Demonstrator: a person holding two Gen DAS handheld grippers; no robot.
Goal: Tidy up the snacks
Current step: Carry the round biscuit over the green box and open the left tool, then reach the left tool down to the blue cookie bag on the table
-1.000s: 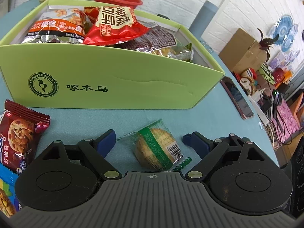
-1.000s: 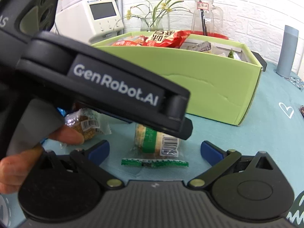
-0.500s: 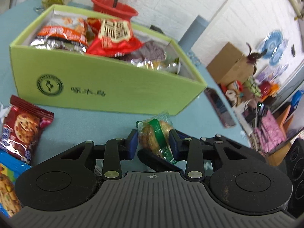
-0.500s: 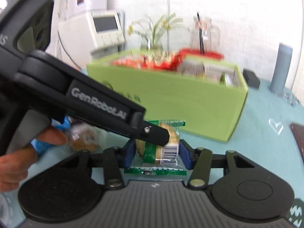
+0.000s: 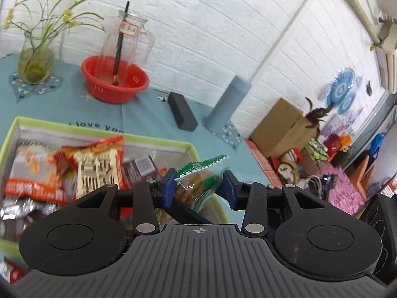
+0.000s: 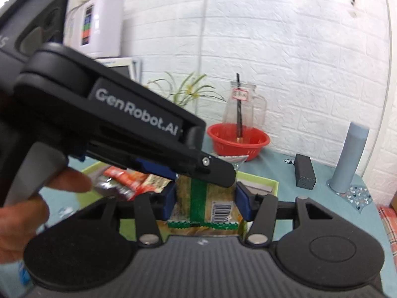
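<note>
Pitcher (image 5: 125, 42) stands in red basket (image 5: 115, 83) behind snack box (image 5: 158, 140).

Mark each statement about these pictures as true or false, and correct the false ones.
1. The cookie packet sits between the jaws of the right gripper. True.
2. The green box is empty. False: several snack bags lie in it.
3. The glass pitcher stands in the red basket. True.
4. The grey cylinder lies on its side. False: it stands upright.
5. The black box lies inside the green box. False: it lies on the tablecloth, behind the green box.
</note>
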